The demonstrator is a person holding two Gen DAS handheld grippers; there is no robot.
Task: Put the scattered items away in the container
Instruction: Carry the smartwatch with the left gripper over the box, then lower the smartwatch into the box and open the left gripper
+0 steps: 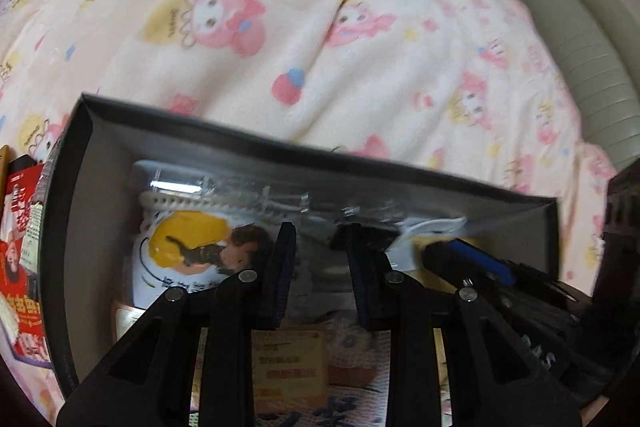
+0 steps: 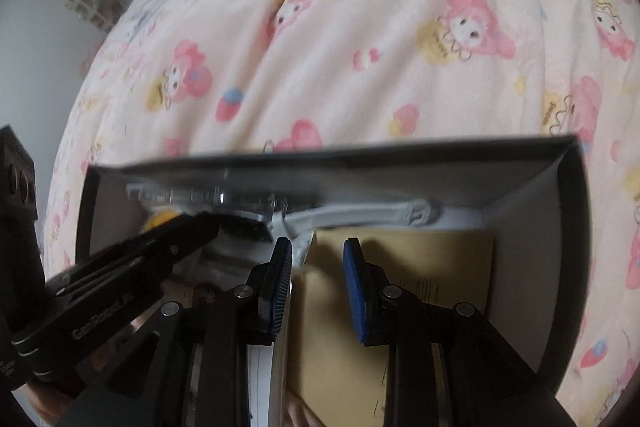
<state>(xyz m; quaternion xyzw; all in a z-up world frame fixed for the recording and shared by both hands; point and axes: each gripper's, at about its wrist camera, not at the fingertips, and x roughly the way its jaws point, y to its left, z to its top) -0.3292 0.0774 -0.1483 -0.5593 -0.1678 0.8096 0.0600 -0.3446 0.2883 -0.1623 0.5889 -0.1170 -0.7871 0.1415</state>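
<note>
**Both grippers over the box on the bed**

Black box (image 1: 64,227) rests on the bed's cartoon-print blanket (image 1: 280,27). Left gripper (image 1: 320,267) hangs inside the box, jaws slightly spread, nothing pinched; white printed packet (image 1: 180,251) below it. Right gripper (image 2: 316,279) inside the same box, jaws slightly spread, empty, over a tan envelope (image 2: 440,267). Red packet (image 1: 20,227) lies outside, against the box's left wall.

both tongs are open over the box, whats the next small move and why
Probably lift both tongs out of the black box: left tongs and right tongs hold nothing, and a red packet lies outside its wall, so the left could fetch it next.
</note>
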